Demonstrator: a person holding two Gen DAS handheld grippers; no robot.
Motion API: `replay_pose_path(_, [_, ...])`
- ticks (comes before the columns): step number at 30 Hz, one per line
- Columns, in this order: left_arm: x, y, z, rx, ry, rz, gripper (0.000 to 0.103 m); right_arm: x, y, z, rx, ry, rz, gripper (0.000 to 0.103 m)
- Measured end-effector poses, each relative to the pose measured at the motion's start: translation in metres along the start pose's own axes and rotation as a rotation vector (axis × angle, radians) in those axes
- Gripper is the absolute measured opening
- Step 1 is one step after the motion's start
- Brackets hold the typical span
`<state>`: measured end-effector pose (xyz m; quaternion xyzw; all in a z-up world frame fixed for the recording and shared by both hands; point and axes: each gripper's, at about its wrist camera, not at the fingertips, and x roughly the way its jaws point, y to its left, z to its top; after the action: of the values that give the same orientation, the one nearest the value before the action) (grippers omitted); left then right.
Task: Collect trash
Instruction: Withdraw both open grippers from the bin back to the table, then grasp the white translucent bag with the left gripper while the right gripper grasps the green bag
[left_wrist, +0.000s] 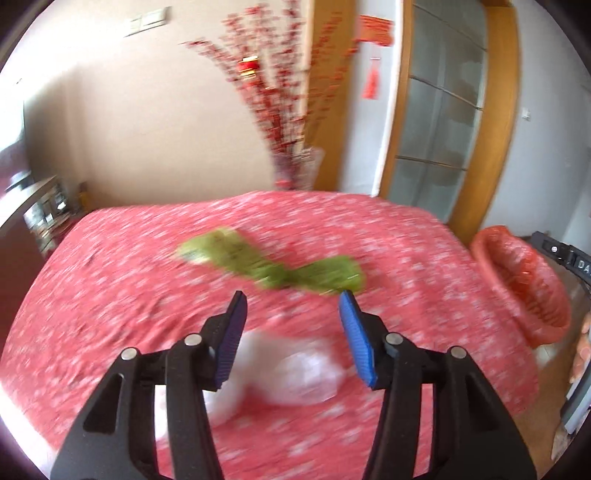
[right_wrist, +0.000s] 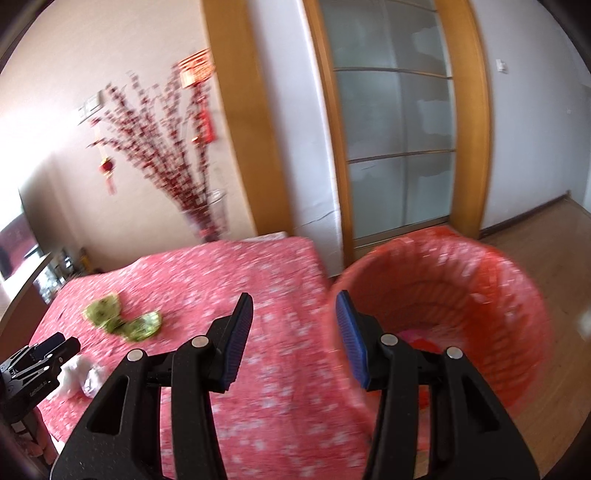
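The left claw (left_wrist: 291, 310) tilts down over the bench draped in a red cloth with small white flowers (left_wrist: 110, 295), its blue-padded jaws spread apart with nothing pinched between them; below the gap lies a crumpled white and clear plastic wrapper (left_wrist: 295, 373), blurred and partly hidden behind the black finger arms, so whether the pads touch it I cannot tell; beyond the tips a twisted green plastic wrapper (left_wrist: 273, 264) lies flat on the cloth, apart from the claw.

The right claw (right_wrist: 293, 314) also points downward, released, jaws parted and empty, aimed over the bench's right edge; its right pad stands in front of the rim of the round orange-red basket lined with a red plastic bag (right_wrist: 480, 280), which sits on the wooden floor just beside the bench; something pink shows at the basket's bottom, too smeared to name.

In the right wrist view the left claw shows at the lower left edge, cut off, close to the white wrapper; both views are smeared; the vase of red blossom branches (left_wrist: 295, 166) behind the bench is fuzzy.
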<state>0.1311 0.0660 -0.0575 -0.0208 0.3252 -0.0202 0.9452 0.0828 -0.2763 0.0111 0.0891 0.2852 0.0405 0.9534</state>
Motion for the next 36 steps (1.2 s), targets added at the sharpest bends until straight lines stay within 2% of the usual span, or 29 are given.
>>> replay_pose_path(9, [0.000, 0.042, -0.029, -0.080, 0.059, 0.091, 0.056, 0.004, 0.049, -0.014, -0.056, 0.037, 0.105, 0.048])
replay_pose_path(17, [0.019, 0.047, -0.035, -0.126, 0.108, 0.099, 0.055, 0.003, 0.060, -0.017, -0.066, 0.046, 0.129, 0.048])
replay_pose_path(22, [0.025, 0.047, -0.033, -0.132, 0.118, 0.089, 0.048, 0.006, 0.063, -0.016, -0.065, 0.054, 0.140, 0.048])
replay_pose_path(29, [0.028, 0.044, -0.031, -0.121, 0.117, 0.070, 0.032, 0.014, 0.076, -0.017, -0.078, 0.072, 0.165, 0.048])
replay_pose_path(36, [0.021, 0.062, -0.024, -0.156, 0.097, 0.085, 0.030, 0.027, 0.097, -0.017, -0.105, 0.096, 0.199, 0.048])
